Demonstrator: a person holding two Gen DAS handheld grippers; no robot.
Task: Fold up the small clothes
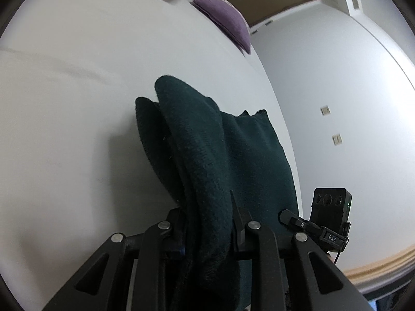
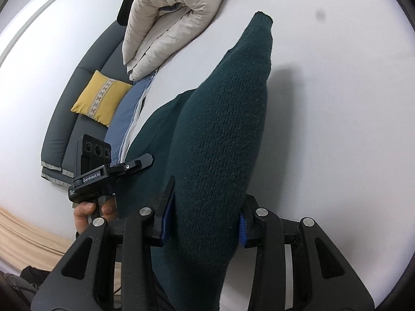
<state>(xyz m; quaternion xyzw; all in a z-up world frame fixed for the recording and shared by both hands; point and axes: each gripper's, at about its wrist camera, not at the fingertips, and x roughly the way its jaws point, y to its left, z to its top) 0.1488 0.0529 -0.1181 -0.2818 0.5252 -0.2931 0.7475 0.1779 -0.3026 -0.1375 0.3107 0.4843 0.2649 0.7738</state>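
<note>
Right now, label by label:

Garment: a dark green knitted sweater [image 2: 223, 140], held bunched between both grippers and trailing away from them over the white bed [image 2: 337, 129].

Left gripper [image 1: 207, 223]: clamped on a thick fold of the knit; cloth fills the gap between its fingers.

Right gripper [image 2: 206, 217]: likewise pinched on a rolled bundle, blue pads [image 2: 167, 220] pressing into it from both sides.

Key relation: the sweater's long axis runs straight ahead from each gripper, along the fingers, tapering to a narrow cuffed end [image 2: 263, 19] far out. The two grippers sit close, side by side, each holding its own end of one edge, so neither looks nearer; the free length lies forward of both.

Likely next move: probably laying that forward length down flat, or carrying the held edge over it.

Material: chunky, soft ribbed knit, heavy enough to sag and hold rounded folds.

Surroundings: a cream padded quilt [image 2: 168, 20], a yellow cushion [image 2: 101, 98] on a grey couch [image 2: 62, 129], a purple pillow [image 1: 228, 18].
</note>
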